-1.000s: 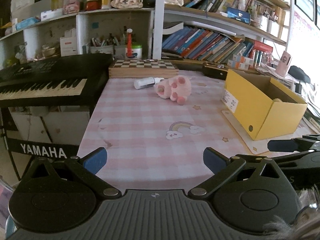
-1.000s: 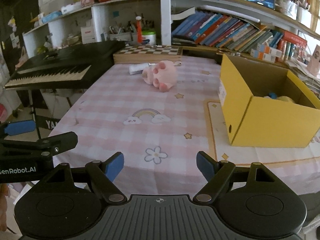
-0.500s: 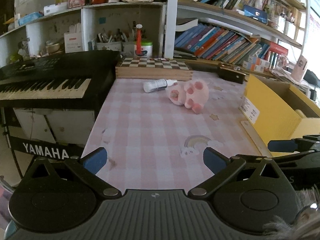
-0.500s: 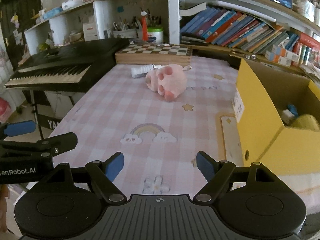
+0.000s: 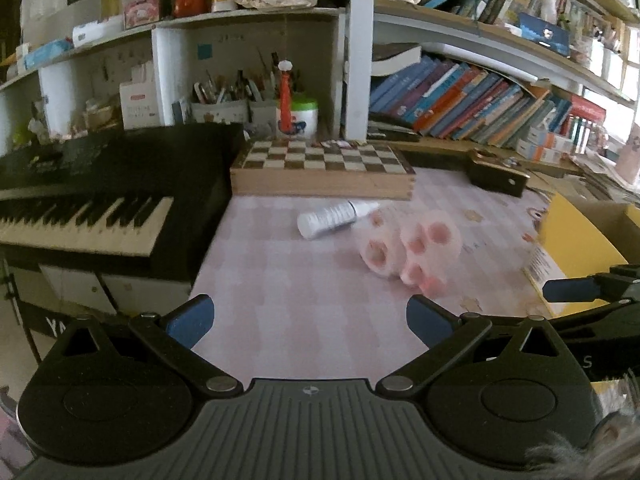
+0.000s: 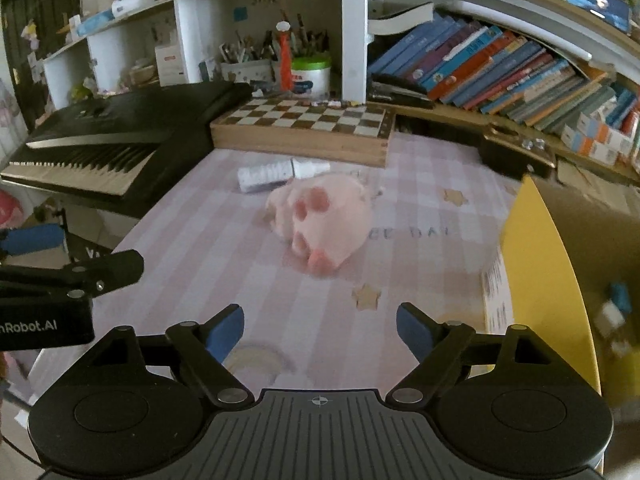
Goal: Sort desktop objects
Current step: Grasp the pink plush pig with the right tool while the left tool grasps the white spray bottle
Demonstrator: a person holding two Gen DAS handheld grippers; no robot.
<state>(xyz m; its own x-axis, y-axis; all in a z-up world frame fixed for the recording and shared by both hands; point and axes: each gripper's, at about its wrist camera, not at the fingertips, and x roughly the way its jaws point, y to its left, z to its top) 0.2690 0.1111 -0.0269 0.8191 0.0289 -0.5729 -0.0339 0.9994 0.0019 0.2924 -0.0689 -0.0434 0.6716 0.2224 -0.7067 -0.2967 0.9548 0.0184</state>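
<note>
The pink checked tablecloth (image 6: 224, 240) fills the desk, the black keyboard (image 6: 120, 140) at ten o'clock, the yellow box (image 6: 548, 276) at three. The pink plush toy (image 6: 324, 220) lies at centre, the white bottle (image 6: 276, 172) just beyond at eleven. The left gripper (image 5: 310, 320) stands wide and empty; the right gripper (image 6: 320, 328) is opening, nothing between its jaws

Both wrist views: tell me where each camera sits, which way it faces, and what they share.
Left wrist: on the left gripper, looking forward over open jaws at the pink plush toy; the right gripper's finger shows at right.
Right wrist: on the right gripper, jaws opening, nothing between them, facing the plush; the left gripper shows at left.
Shared: plush, white bottle, chessboard, yellow box, keyboard.
</note>
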